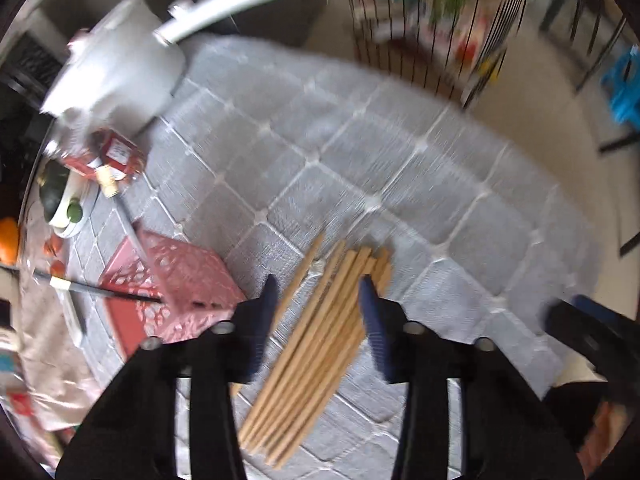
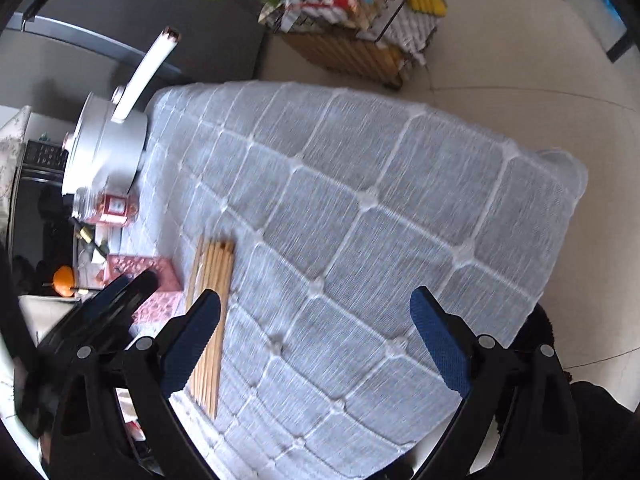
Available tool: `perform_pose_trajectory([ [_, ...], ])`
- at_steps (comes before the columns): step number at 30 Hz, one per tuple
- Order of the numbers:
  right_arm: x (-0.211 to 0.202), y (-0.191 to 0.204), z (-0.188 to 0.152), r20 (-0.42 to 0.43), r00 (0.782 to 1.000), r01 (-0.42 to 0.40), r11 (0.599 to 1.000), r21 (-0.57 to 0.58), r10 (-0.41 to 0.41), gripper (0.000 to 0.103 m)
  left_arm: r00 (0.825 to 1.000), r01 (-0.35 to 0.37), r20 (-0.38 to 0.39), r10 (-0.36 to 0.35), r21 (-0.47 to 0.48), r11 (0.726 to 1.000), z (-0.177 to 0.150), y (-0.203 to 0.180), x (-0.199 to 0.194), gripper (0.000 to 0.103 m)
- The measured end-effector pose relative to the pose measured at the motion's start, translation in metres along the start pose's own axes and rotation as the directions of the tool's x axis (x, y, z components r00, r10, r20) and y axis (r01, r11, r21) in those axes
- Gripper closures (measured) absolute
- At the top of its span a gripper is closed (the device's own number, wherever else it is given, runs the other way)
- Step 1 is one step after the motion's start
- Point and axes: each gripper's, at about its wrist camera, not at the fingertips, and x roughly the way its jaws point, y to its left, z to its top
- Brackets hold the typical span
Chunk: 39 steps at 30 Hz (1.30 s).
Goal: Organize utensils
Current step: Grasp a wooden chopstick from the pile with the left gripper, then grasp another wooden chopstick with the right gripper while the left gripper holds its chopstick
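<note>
A bundle of several wooden chopsticks (image 1: 316, 344) lies on the grey quilted tablecloth (image 1: 360, 168). My left gripper (image 1: 320, 300) is open above them, a finger on each side of the bundle. A pink perforated holder box (image 1: 176, 280) lies on its side left of the chopsticks, with a dark chopstick (image 1: 100, 289) poking out. In the right wrist view the chopsticks (image 2: 210, 320) lie by my right gripper's left finger. My right gripper (image 2: 316, 320) is wide open and empty above the cloth (image 2: 360, 200). The left gripper (image 2: 104, 308) shows at its left, over the pink box (image 2: 160, 280).
A white pot (image 1: 116, 76) with a long handle stands at the table's far left, next to a red-labelled jar (image 1: 120, 152). A bowl with green fruit (image 1: 68, 204) and an orange (image 1: 8, 240) sit at the left edge. A wire rack (image 2: 360, 20) stands on the floor beyond the table.
</note>
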Motion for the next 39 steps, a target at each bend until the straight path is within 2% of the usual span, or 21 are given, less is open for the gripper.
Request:
perform_pose_trajectory([
  [1,0.0,0.0,0.0,-0.01,1.0,-0.008,1.0,0.003,0.008,0.01,0.999,-0.014,-0.036,0.014,0.012,1.0,0.004,-0.001,0.01,0.073],
  [3,0.0,0.0,0.002,-0.02,1.0,-0.019,1.0,0.009,0.019,0.01,0.995,-0.022,-0.098,0.024,0.026,0.999,0.01,-0.002,0.03,0.074],
  [6,-0.003,-0.003,0.003,-0.025,0.999,-0.031,0.999,0.014,0.032,0.01,0.991,-0.029,-0.133,0.032,0.022,0.999,0.015,0.003,0.048,0.076],
  [14,-0.002,-0.009,0.006,-0.048,0.998,-0.041,0.999,0.034,0.042,0.01,0.989,-0.044,-0.14,0.043,-0.001,0.999,0.031,0.014,0.075,0.086],
  [23,0.005,-0.006,0.007,-0.061,0.998,-0.025,1.0,0.019,0.026,0.01,0.99,-0.001,-0.14,-0.004,-0.035,0.999,0.033,0.024,0.091,0.093],
  [27,0.009,-0.004,0.009,-0.056,0.998,0.0,1.0,0.003,0.001,0.01,0.996,0.011,-0.084,-0.016,-0.064,0.998,0.017,0.023,0.081,0.094],
  [30,0.014,-0.002,0.01,-0.06,0.998,0.014,1.0,-0.005,-0.015,0.01,0.997,0.077,-0.006,-0.077,-0.081,0.994,-0.004,0.018,0.053,0.094],
  [33,0.024,0.004,0.007,-0.071,0.997,0.028,0.999,-0.024,-0.03,0.01,0.986,0.15,0.08,-0.144,-0.084,0.985,-0.03,0.015,0.013,0.096],
  [36,0.035,0.016,0.002,-0.082,0.996,0.035,0.998,-0.051,-0.04,0.01,0.961,0.203,0.209,-0.179,-0.103,0.974,-0.063,0.019,-0.035,0.099],
  [38,0.043,0.025,-0.001,-0.094,0.995,0.026,0.998,-0.055,-0.031,0.01,0.932,0.246,0.299,-0.203,-0.114,0.962,-0.081,0.026,-0.068,0.099],
  [39,0.047,0.029,-0.003,-0.101,0.995,0.021,0.998,-0.055,-0.026,0.011,0.911,0.272,0.352,-0.215,-0.121,0.955,-0.096,0.034,-0.087,0.099],
])
